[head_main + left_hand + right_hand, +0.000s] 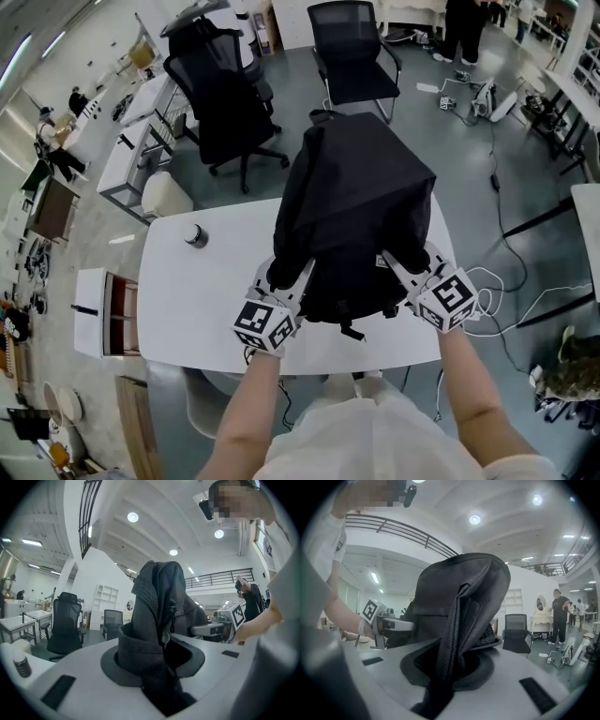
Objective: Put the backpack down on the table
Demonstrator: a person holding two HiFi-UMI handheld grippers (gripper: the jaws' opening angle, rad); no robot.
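Two grippers, one backpack (pixel 361 202). Left gripper (pixel 286 283) has its jaws narrowly apart, clamped on a thick fold of dark fabric at the bag's left side. Right gripper (pixel 401 270) is closed nearly all the way on one woven strap at the right side. Bag is black, upright, over the near right part of one white table (pixel 187 300); can't tell if its bottom touches. One small container (pixel 195 235) stands on the table, well left of the bag. Two black office chairs (pixel 225 103) (pixel 352 52) sit behind the table.
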